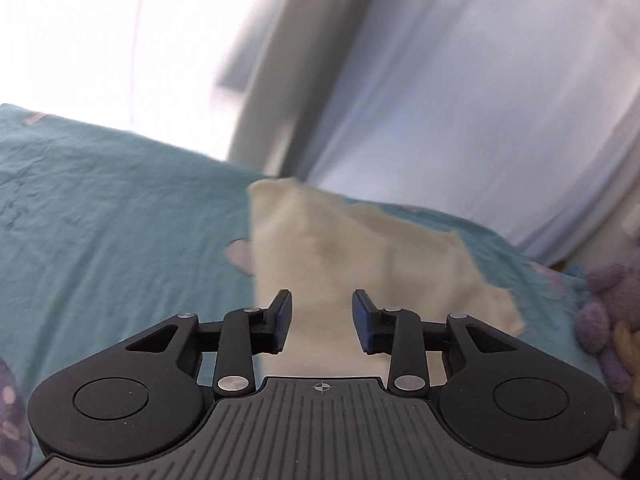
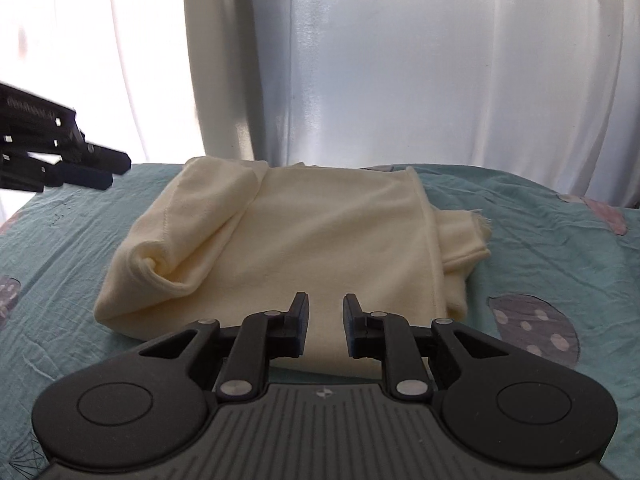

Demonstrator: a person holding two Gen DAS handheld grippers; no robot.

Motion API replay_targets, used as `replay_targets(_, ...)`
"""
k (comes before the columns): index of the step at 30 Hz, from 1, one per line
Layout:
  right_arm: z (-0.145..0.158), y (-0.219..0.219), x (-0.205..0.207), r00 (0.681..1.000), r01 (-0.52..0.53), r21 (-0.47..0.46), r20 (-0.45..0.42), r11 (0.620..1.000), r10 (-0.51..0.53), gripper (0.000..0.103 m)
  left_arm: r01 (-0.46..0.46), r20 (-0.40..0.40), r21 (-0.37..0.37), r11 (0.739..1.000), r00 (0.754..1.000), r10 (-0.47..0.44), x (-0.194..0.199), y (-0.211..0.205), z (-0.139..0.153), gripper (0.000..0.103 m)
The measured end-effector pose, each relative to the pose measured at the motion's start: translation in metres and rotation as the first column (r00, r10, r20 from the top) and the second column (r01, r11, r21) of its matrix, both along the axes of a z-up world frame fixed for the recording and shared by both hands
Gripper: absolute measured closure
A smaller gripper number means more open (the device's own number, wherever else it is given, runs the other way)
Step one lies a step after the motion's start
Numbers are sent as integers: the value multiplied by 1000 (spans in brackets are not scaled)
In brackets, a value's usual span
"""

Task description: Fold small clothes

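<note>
Cream garment (image 2: pixel 280 248) folded on teal sheet (image 2: pixel 540 248) (creased).

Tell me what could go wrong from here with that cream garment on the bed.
1. The rolled sleeve on the cream garment sits loose on top; it may unroll or keep the next fold bulky.
2. A frayed layer sticks out past one edge, so the bundle could end up uneven.
3. Both claws, left and right, stand open and hold nothing; a low grab might catch the teal sheet too.
</note>
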State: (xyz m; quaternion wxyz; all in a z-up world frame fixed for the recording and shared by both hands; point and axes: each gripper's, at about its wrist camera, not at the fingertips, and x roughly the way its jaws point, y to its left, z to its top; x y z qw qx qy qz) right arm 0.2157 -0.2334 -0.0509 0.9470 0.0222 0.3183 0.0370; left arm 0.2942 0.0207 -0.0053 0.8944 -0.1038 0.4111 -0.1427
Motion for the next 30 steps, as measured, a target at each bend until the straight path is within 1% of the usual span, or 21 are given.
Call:
replay_targets(1, 0, 4, 8, 1000, -22, 20, -10, 1000, 22, 82, -15, -33, 37, 999, 999, 16, 6, 3, -13, 67)
replay_targets(2, 0, 7, 15, 999, -42, 42, -21, 998, 43, 78, -19, -76, 68, 998, 997, 24, 12, 7, -26, 67)
replay_targets(3, 0, 10, 23, 997, -62, 69, -37, 996, 65, 72, -10, -105, 65, 998, 994, 17, 15, 9, -38, 67)
replay_targets(5, -1, 13, 41, 992, -96, 139, -68, 986, 106, 64, -26, -97, 30, 999, 995, 28, 14, 16, -51, 62)
replay_targets(6, -1, 14, 50, 989, -107, 175, -78, 979, 122, 61, -41, -93, 31, 999, 995, 44, 13, 19, -52, 52)
replay_targets(7, 0, 16, 58, 987, -116, 205, -87, 972, 136, 60, -52, -88, 31, 998, 995, 54, 14, 22, -50, 45)
replay_targets(8, 0, 17, 66, 985, -121, 235, -93, 964, 146, 58, -59, -85, 29, 998, 994, 62, 14, 25, -50, 43)
replay_targets(9, 1, 19, 74, 982, -129, 264, -98, 956, 159, 53, -63, -85, 31, 998, 994, 66, 15, 29, -49, 40)
replay_targets(10, 2, 22, 80, 979, -140, 288, -104, 947, 176, 49, -69, -85, 40, 997, 994, 73, 16, 31, -49, 36)
replay_targets(11, 2, 25, 87, 976, -148, 306, -108, 941, 189, 45, -80, -78, 59, 995, 993, 85, 18, 30, -50, 34)
replay_targets(14, -3, 34, 106, 968, -161, 328, -133, 931, 214, 44, -120, -40, 149, 982, 991, 127, 18, 34, -49, 33)
replay_targets(16, -9, 36, 117, 964, -151, 354, -155, 923, 217, 44, -141, -28, 172, 975, 989, 148, 20, 37, -49, 29)
replay_targets(17, -12, 37, 121, 962, -145, 372, -165, 917, 219, 44, -150, -21, 174, 973, 988, 156, 22, 40, -49, 27)
replay_targets(18, -15, 36, 124, 960, -137, 395, -174, 909, 220, 44, -154, -17, 169, 973, 987, 160, 23, 42, -49, 23)
replay_targets(19, -17, 36, 126, 958, -134, 414, -178, 900, 225, 44, -158, -20, 164, 974, 986, 163, 25, 44, -50, 20)
replay_targets(22, -19, 39, 133, 953, -142, 446, -180, 884, 244, 45, -167, -36, 150, 974, 984, 174, 30, 48, -54, 19)
replay_targets(24, -19, 40, 138, 949, -146, 464, -182, 874, 256, 54, -169, -51, 155, 973, 983, 179, 32, 47, -58, 19)
replay_targets(25, -19, 41, 141, 948, -147, 468, -184, 872, 259, 54, -168, -56, 156, 973, 982, 178, 32, 47, -60, 18)
replay_targets(26, -20, 41, 143, 947, -143, 478, -188, 866, 261, 54, -168, -60, 158, 973, 982, 179, 31, 46, -61, 18)
replay_targets(27, -21, 41, 146, 945, -145, 487, -191, 862, 267, 52, -168, -53, 163, 972, 983, 179, 30, 45, -61, 17)
replay_targets(30, -21, 44, 152, 939, -156, 487, -196, 859, 282, 48, -157, -45, 183, 971, 985, 168, 28, 42, -62, 13)
